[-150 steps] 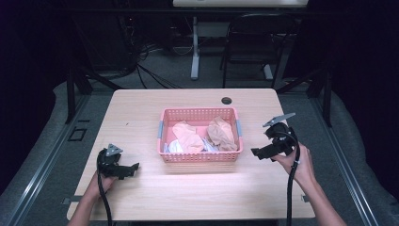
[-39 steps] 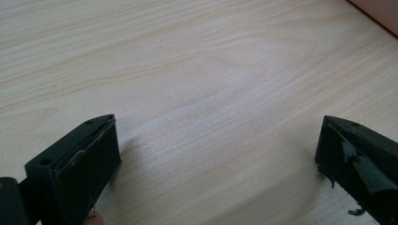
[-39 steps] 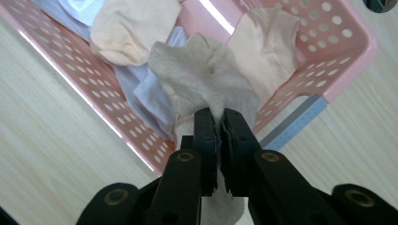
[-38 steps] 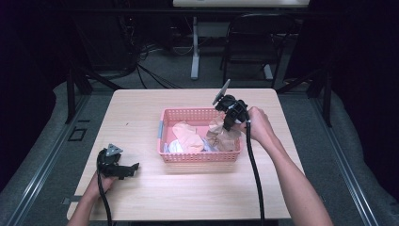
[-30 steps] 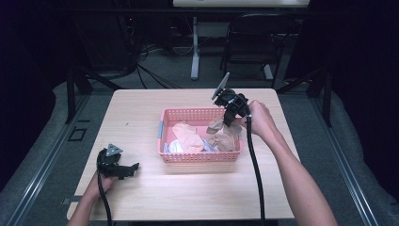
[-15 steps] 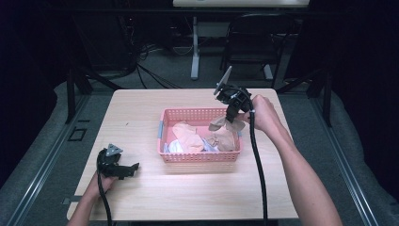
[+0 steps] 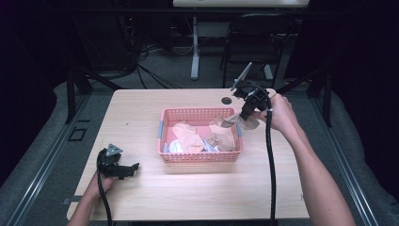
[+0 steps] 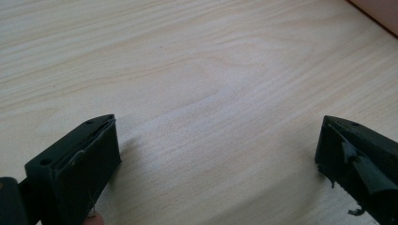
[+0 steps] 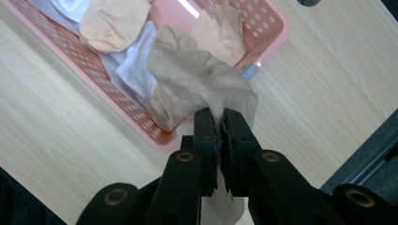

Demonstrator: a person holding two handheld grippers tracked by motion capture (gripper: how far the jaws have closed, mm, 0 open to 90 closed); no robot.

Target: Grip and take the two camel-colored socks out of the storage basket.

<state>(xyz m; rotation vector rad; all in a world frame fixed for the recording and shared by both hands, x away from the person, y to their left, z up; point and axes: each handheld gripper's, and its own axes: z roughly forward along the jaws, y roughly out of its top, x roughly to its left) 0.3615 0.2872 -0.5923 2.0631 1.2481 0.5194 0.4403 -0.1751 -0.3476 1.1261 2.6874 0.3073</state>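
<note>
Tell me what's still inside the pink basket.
In the basket: a peach cloth, white fabric and a tan piece. The right gripper holds a beige sock over the rim. Anything beneath the pile is covered.

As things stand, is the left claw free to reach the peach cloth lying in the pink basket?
Probably yes: the left claw rests open and empty on the table, the basket is open-topped, and nothing stands between them; the peach cloth lies uncovered.

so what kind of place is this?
Likely a lab or recording room: a lone wooden table ringed by dark curtains, loose cables on the grey floor, and a black chair behind.
</note>
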